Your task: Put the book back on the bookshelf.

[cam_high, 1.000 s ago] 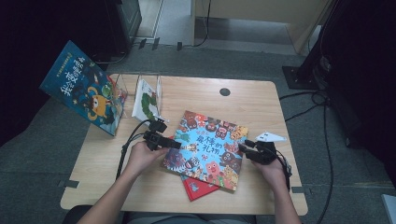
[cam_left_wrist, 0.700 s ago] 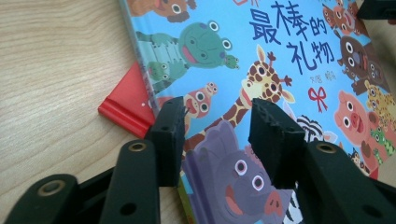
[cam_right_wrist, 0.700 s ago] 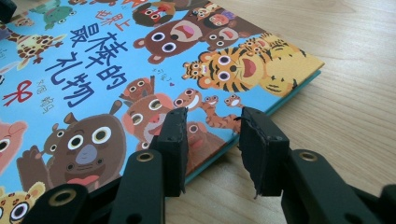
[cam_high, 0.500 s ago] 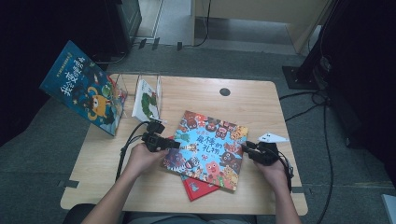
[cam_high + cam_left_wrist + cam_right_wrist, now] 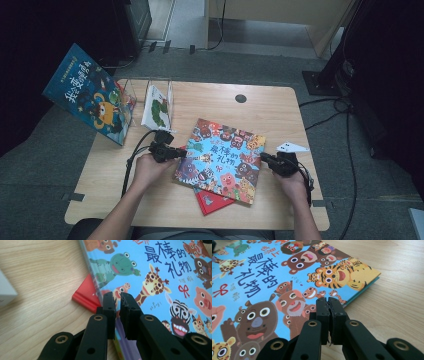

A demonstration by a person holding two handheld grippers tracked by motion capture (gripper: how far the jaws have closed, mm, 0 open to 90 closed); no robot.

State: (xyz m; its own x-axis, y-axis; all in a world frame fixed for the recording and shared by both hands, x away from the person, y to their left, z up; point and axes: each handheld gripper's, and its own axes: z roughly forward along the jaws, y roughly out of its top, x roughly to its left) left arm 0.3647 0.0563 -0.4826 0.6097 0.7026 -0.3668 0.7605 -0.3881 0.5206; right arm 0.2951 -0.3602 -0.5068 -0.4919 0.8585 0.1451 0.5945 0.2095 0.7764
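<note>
High view, near edge: a person's forearms enter from the bottom of the frame, one gripper in each hand.
Left gripper [image 5: 181, 153]: jaws nearly together, pinching the left edge of the animal picture book [image 5: 220, 158]; in the left gripper view the cover edge sits in the narrow gap between the jaws.
Right gripper [image 5: 263, 159]: jaws pressed together at the book's right edge; whether they grip the cover I cannot tell.
Animal picture book: flat at the centre of the table [image 5: 280, 107], tilted, lying partly on a red book [image 5: 212, 201].
Red book: a corner pokes out at the lower centre of the frame.
Writing on cover: blue ground, cartoon animals, dark title 最棒的礼物, with a small red bow beside it.
Clear stand [image 5: 162, 95]: upper left of the table, holding one white book [image 5: 156, 107] upright.
Dark blue book [image 5: 87, 93]: leaning at the table's far left edge, large pale Chinese characters too blurred to read.
Table hole [image 5: 240, 98]: upper centre.
</note>
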